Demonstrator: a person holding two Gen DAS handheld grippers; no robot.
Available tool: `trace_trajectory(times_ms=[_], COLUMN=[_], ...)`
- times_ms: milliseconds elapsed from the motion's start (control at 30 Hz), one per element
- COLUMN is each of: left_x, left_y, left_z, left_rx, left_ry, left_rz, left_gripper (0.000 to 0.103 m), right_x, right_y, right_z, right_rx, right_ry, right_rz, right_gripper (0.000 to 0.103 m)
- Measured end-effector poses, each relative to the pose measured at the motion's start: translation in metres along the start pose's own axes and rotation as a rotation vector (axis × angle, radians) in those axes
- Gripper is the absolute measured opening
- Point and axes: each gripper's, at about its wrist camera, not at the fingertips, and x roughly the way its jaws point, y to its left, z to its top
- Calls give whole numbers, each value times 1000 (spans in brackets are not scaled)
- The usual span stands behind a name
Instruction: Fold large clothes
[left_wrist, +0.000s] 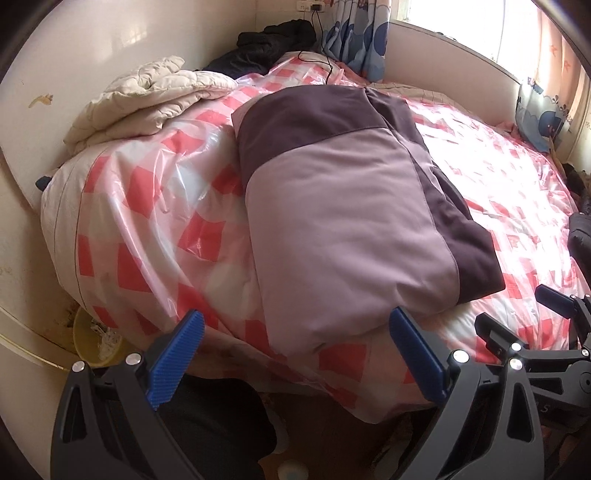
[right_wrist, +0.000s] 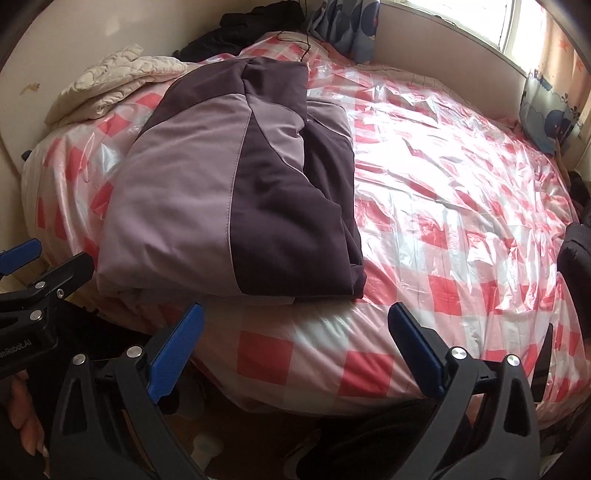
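Observation:
A large two-tone jacket, light lilac and dark purple (left_wrist: 340, 206), lies folded into a long bundle on the bed's left part; in the right wrist view (right_wrist: 236, 192) it sits left of centre. My left gripper (left_wrist: 295, 332) is open and empty, just off the jacket's near end at the bed edge. My right gripper (right_wrist: 295, 328) is open and empty, hovering over the bed's front edge just right of the jacket. The right gripper also shows at the lower right of the left wrist view (left_wrist: 517, 314), and the left gripper at the left of the right wrist view (right_wrist: 40, 266).
The bed is covered by a pink-and-white checked plastic sheet (right_wrist: 461, 192). A cream quilted blanket (left_wrist: 147, 96) and dark clothes (left_wrist: 273, 40) lie at the far left corner. A yellow bin (left_wrist: 96, 343) stands on the floor by the bed. Curtains (left_wrist: 354, 37) and a window are behind.

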Motion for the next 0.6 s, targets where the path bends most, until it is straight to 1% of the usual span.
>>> trace_trajectory(times_ms=[600], left_x=[9], left_y=[-1], left_z=[-1], left_rx=[0], left_ry=[38], left_rz=[-20], left_gripper=[96], right_x=[8], right_y=[-6], right_z=[1], right_rx=[28], right_ry=[30], right_rz=[7], right_gripper=[96])
